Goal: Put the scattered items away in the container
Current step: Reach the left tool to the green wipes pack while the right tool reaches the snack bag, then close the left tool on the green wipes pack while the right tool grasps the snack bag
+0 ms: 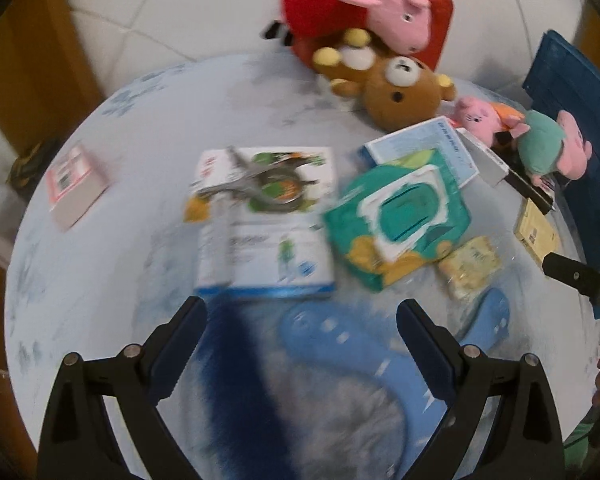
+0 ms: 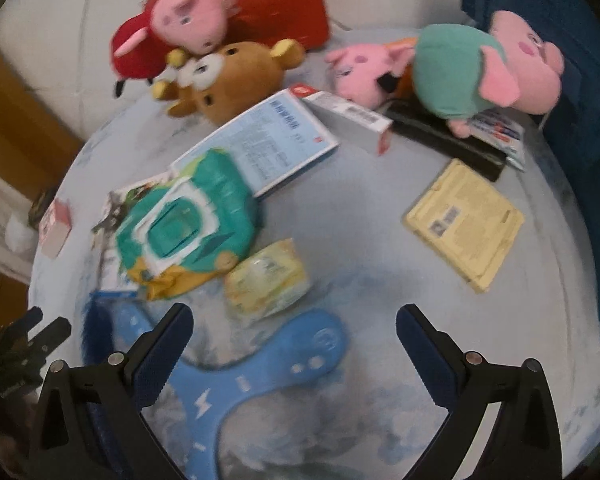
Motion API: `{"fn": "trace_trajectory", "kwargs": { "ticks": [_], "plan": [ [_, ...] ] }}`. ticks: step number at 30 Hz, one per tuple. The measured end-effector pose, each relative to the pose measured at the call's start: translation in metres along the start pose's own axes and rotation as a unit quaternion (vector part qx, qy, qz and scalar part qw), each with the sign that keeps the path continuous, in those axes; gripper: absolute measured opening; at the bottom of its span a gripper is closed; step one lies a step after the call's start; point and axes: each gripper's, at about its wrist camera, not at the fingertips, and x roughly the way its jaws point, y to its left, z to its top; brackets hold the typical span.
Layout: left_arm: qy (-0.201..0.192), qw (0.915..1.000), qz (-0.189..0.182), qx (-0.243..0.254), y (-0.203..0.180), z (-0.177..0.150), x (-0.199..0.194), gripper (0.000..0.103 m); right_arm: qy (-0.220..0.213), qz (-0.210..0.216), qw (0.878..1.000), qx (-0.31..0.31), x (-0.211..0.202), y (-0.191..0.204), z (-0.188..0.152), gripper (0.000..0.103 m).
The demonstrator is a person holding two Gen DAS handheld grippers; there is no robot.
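Scattered items lie on a round table with a pale blue cloth (image 1: 160, 112). A teal wipes pack (image 1: 396, 220) (image 2: 188, 220) sits mid-table, beside a white box (image 1: 268, 232) with scissors (image 1: 252, 184) on it. A small yellow packet (image 2: 266, 280) and a light blue U-shaped device (image 2: 268, 368) (image 1: 340, 344) lie nearest my grippers. My left gripper (image 1: 300, 328) is open above the blue device and a dark blue fuzzy item (image 1: 244, 380). My right gripper (image 2: 294, 332) is open over the blue device's arm. A dark blue crate (image 1: 572, 92) (image 2: 572, 120) stands at the table's right.
At the back a red bag (image 1: 440, 28) holds up a pink pig plush (image 1: 396, 12) and a brown bear plush (image 1: 400, 92). Two smaller pig plushes (image 2: 460, 68) lie by the crate. A yellow flat box (image 2: 464, 220), a blue-white box (image 2: 276, 140) and a pink box (image 1: 76, 184) lie around.
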Motion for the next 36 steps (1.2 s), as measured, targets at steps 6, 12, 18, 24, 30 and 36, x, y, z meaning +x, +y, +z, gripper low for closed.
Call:
{"fn": "trace_trajectory", "kwargs": {
  "ticks": [6,12,18,24,30,36],
  "plan": [
    [0.005,0.9994,0.001,0.033,-0.038,0.028,0.028,0.097,-0.003,-0.029,0.999,0.021,0.004,-0.049,0.022,0.103],
    [0.019,0.9973,0.017,0.069,-0.063,0.049,0.06,0.097,0.022,-0.059,0.997,0.038,0.022,-0.105,0.035,0.103],
    [0.042,0.995,0.03,0.086,-0.074,0.06,0.095,0.097,0.034,-0.058,0.994,0.083,0.041,-0.14,0.046,0.103],
    [0.049,0.9954,0.002,0.083,-0.069,0.058,0.106,0.097,0.033,-0.058,0.993,0.097,0.05,-0.142,0.053,0.103],
    [0.051,0.9936,-0.026,0.097,-0.073,0.04,0.108,0.093,0.04,0.008,0.999,0.036,0.047,-0.079,0.047,0.098],
    [0.051,0.9943,-0.034,0.087,-0.068,0.023,0.093,0.081,0.059,0.059,0.996,-0.018,0.054,-0.019,0.031,0.064]
  ]
}}
